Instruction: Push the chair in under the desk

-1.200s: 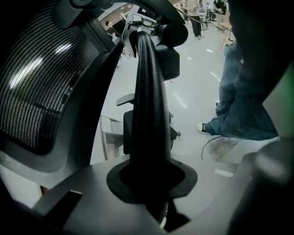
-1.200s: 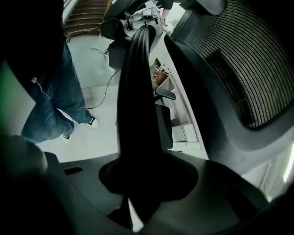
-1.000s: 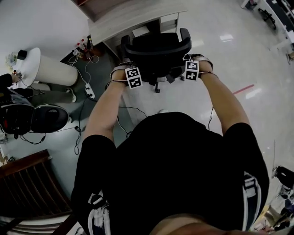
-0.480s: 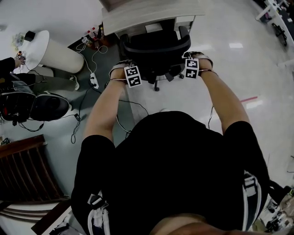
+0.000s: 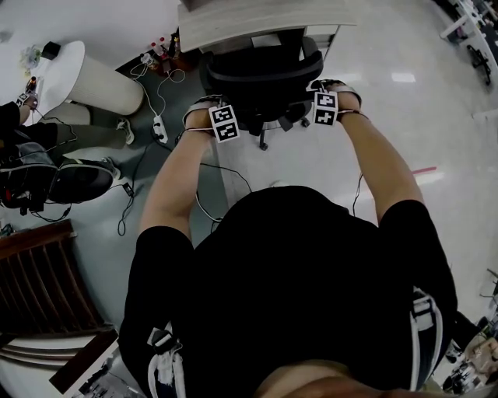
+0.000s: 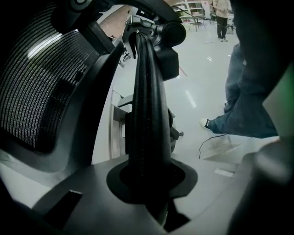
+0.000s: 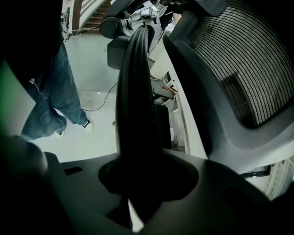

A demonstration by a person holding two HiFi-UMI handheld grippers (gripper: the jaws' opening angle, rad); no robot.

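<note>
**Operator:** State the position of the chair [image 5: 261, 74] relative to the desk [image 5: 257, 15].

**Technician:** The chair faces the desk. Its front edge meets the desk's near edge, and the backrest [image 6: 41, 82] and both armrests stand outside on the near side. Judged from this, the chair is partly in and the push is not finished.

**Operator:** Which way does the chair lie from each claw?

**Technician:** Directly ahead, toward the desk. The left armrest [image 6: 147, 114] and the right armrest [image 7: 135, 105] each run lengthwise away from the jaws, roughly square to the desk's near edge. That line is the push direction.

**Operator:** Which hand is nearer the desk?

**Technician:** The right sits a little nearer. The left gripper [image 5: 208, 109] and the right gripper [image 5: 331, 89] flank the backrest, one on each side. An even push from both should keep the chair from turning.

**Operator:** Claw state?

**Technician:** Both are clenched. The left gripper's jaws close on the left armrest, which fills the gap between them. The right gripper's jaws close on the right armrest in the same way, standing a little wider apart.

**Operator:** Hazards?

**Technician:** A power strip [image 5: 159, 128] and loose cables lie on the floor to the left of the desk, clear of the chair's line of travel. Whether the armrests pass under the desk top cannot be told.
</note>
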